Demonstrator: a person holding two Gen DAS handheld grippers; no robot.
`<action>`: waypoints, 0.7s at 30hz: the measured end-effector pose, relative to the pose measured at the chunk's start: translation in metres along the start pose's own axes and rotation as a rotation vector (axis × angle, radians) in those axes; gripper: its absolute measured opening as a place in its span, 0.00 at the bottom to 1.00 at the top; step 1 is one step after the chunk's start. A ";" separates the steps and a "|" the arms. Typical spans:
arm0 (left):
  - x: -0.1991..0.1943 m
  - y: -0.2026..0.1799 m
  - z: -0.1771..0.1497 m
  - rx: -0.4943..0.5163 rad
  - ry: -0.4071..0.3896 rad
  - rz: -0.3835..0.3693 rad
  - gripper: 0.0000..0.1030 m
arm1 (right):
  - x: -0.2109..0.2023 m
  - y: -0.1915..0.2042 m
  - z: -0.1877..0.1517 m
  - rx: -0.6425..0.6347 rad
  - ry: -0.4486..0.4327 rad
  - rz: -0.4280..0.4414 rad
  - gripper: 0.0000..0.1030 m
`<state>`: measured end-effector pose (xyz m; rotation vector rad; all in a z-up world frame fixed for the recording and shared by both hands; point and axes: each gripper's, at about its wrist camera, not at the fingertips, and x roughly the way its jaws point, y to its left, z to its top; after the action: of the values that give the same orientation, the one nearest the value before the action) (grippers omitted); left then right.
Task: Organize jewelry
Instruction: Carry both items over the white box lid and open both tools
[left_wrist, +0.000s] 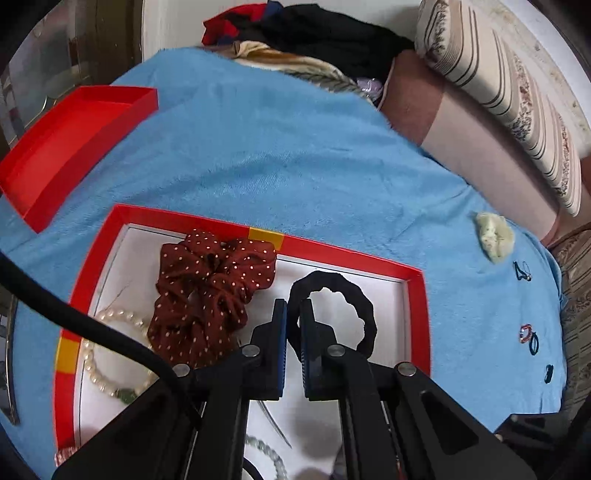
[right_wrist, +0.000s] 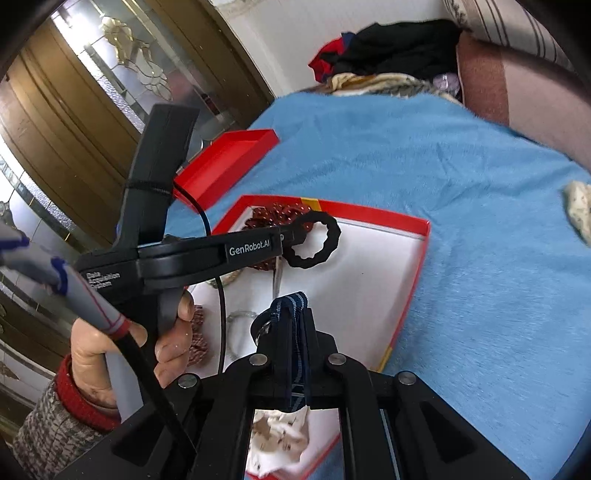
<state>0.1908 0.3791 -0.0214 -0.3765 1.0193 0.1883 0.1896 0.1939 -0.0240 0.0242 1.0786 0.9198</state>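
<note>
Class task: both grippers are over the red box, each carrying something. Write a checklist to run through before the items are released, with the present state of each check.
1. Left gripper shut on black hair tie: ok.
2. Right gripper shut on navy striped band: ok.
3. Both loads over red box: ok.
4. Bare white floor below the tie: ok.
5. Dotted scrunchie apart from the tie: ok.
6. Pale scrunchie boxed: not ok, on blue blanket.

We see a blue plush blanket (left_wrist: 280, 147) spread over the bed. At its far edge lies a heap of black and red clothes (left_wrist: 314, 26), with a striped, flower-patterned cushion (left_wrist: 517, 96) to the right. In the right wrist view, a brown glazed door (right_wrist: 85, 85) stands behind.
</note>
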 end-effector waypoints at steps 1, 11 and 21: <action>0.002 0.000 0.001 0.000 0.004 0.002 0.06 | 0.004 -0.002 0.001 0.004 0.005 -0.002 0.05; 0.015 0.004 0.002 -0.039 0.010 0.024 0.09 | 0.029 -0.016 0.008 0.011 0.030 -0.037 0.05; -0.013 0.001 -0.004 -0.061 -0.052 -0.005 0.33 | 0.009 -0.022 0.011 0.032 -0.031 -0.059 0.43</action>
<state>0.1806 0.3792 -0.0118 -0.4275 0.9625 0.2236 0.2128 0.1903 -0.0349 0.0331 1.0600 0.8460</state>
